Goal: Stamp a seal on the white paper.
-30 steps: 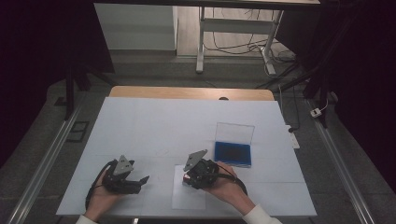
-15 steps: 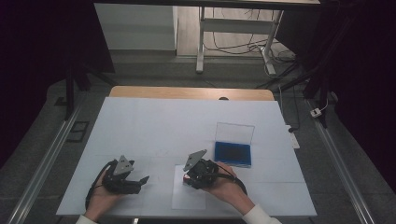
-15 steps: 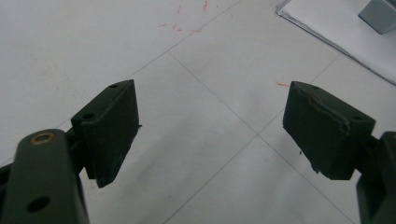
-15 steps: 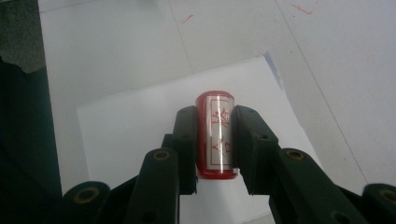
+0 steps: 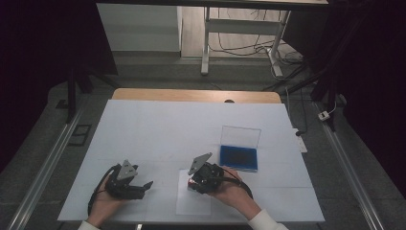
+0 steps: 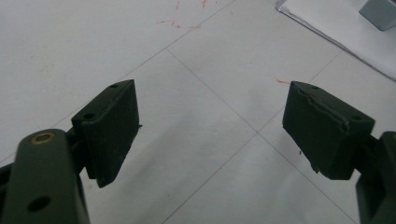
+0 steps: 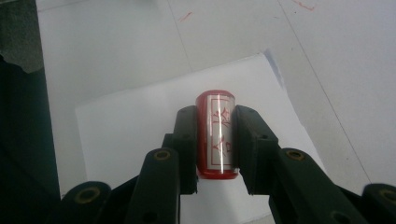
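A red cylindrical stamp (image 7: 215, 134) with a silver label of red characters sits between the jaws of my right gripper (image 7: 215, 122), which is shut on it. It hovers over a white sheet of paper (image 7: 140, 121). From above, the right gripper (image 5: 194, 182) is held over the paper sheet (image 5: 191, 203) near the table's front edge. My left gripper (image 6: 210, 121) is open with nothing between its jaws, low over the white table. In the high view the left gripper (image 5: 146, 186) rests at the front left.
An open clear case with a blue ink pad (image 5: 238, 157) lies to the right, behind the right gripper. A white covering (image 5: 167, 129) spans the table, with faint red marks (image 6: 175, 22). Metal rails (image 5: 45, 167) flank the table.
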`<state>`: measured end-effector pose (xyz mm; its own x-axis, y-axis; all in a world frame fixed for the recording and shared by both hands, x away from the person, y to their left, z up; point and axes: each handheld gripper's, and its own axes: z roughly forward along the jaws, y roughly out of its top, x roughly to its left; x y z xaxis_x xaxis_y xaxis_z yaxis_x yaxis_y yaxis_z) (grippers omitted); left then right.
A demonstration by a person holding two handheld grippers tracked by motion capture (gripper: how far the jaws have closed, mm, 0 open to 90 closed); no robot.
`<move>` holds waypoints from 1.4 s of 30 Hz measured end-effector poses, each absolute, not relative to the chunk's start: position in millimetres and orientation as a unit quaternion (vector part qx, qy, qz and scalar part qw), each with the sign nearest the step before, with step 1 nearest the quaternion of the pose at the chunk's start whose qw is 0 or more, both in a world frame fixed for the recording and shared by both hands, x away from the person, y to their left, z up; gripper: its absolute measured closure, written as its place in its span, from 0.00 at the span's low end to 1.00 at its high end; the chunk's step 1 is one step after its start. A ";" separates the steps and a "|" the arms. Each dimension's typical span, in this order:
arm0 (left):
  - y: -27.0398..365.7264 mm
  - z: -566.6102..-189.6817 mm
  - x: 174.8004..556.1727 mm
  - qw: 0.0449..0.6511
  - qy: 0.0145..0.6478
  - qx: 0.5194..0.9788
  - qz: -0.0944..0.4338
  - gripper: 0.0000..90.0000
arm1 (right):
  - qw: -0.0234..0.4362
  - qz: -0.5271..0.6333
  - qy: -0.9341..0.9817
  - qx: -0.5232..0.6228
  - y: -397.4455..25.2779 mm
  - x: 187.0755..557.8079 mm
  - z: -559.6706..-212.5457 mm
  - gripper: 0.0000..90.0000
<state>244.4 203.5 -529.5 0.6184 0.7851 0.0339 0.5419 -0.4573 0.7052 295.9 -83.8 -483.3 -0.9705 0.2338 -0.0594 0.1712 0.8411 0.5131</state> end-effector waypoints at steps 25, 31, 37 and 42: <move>203.6 -529.1 242.5 0.340 0.401 0.832 0.180 0.21 | 0.070 0.246 0.962 0.098 -80.0 293.0 -486.4 0.78; 205.0 -528.8 242.4 0.341 0.403 0.830 0.181 0.21 | 0.069 0.247 0.961 0.101 -80.1 293.2 -486.6 0.78; 204.4 -529.1 242.6 0.340 0.402 0.831 0.181 0.21 | 0.069 0.249 0.960 0.104 -80.5 293.1 -487.0 0.78; 204.1 -529.1 242.5 0.341 0.402 0.831 0.181 0.21 | 0.064 0.249 0.961 0.103 -81.9 294.6 -486.8 0.78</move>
<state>242.5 204.1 -529.1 0.6119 0.7905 0.0266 0.5442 -0.4452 0.7111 294.6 -81.9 -486.8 -0.9704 0.2302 -0.0724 0.1660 0.8545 0.4922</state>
